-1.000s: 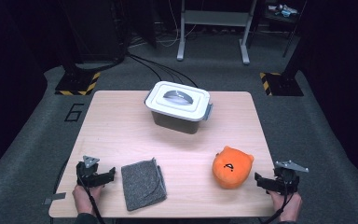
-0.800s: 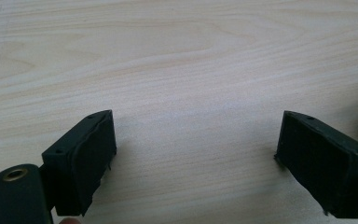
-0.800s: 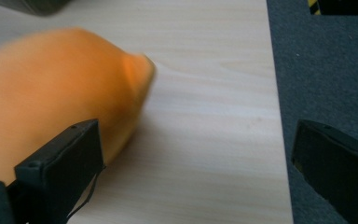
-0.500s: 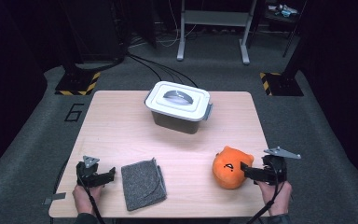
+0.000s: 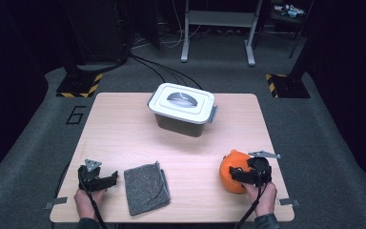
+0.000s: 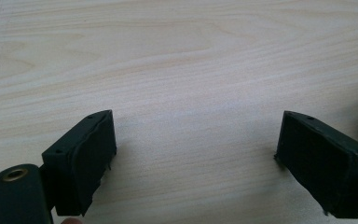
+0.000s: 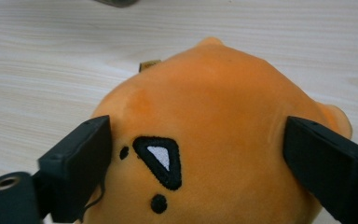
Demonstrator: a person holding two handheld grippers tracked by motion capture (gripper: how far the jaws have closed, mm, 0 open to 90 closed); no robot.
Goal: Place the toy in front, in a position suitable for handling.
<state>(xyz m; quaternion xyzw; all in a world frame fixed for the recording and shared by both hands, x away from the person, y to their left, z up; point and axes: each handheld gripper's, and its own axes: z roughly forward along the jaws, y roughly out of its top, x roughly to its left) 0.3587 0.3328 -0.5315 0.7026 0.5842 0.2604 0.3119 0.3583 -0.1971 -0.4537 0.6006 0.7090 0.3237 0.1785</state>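
With the left claw resting idle and spread wide over bare desk beside the grey cloth, the right claw, whose jaws have just been narrowing around the orange plush toy at the desk's near right, should squeeze evenly across its soft middle.

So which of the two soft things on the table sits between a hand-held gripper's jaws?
The orange plush toy, between the right hand-held gripper's jaws; the grey cloth lies apart.
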